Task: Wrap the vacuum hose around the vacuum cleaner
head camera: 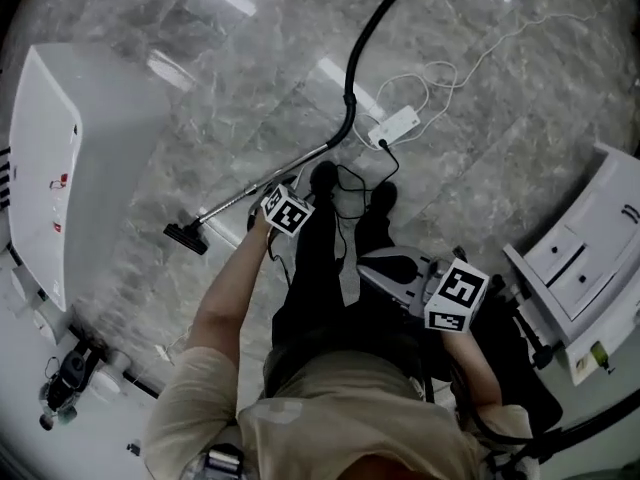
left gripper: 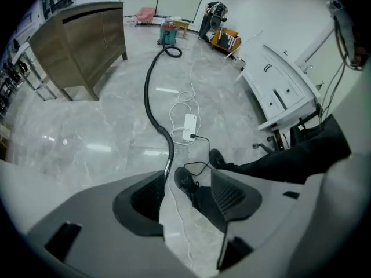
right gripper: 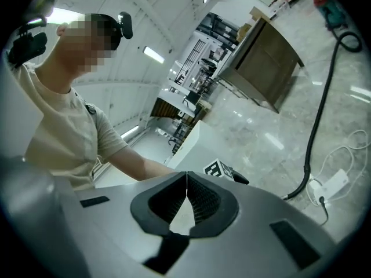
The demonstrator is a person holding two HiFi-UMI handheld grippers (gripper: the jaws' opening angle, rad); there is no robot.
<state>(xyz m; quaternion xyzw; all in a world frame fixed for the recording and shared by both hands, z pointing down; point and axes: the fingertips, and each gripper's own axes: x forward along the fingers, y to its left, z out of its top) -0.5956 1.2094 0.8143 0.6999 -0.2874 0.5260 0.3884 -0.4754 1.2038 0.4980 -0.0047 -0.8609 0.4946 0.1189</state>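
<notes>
Grey marbled floor [head camera: 480, 178] of a workroom carries all the parts shown. The black vacuum hose [head camera: 352, 78] lies uncoiled on this floor. In the left gripper view it runs in one long curve from the far teal vacuum cleaner [left gripper: 168, 35] towards the person. Its near end joins a metal wand [head camera: 265, 183], which slopes down to a black floor nozzle [head camera: 186, 238] lying flat on the floor. None of the hose is wound round the vacuum cleaner.

The left hand-held gripper [left gripper: 185, 198] points steeply down above the wand's upper end. Its jaws stand apart and nothing is pressed between them. The wand passes behind the edge of one pad, and whether they touch cannot be told. The right hand-held gripper [right gripper: 186, 204] is held about level beside the person's waist. Its jaws are closed together and hold nothing.

A white power strip [head camera: 393, 126] with a looped white cable [head camera: 440, 76] lies just beside the hose's bend. A thin black cord [head camera: 352, 183] trails from the strip to the person's black shoes [head camera: 323, 176].

A white cabinet [head camera: 70, 158] lies at the left and a white drawer unit [head camera: 590, 258] at the right. A wooden cabinet [left gripper: 87, 39] stands well apart from the person, nearer the vacuum cleaner.
</notes>
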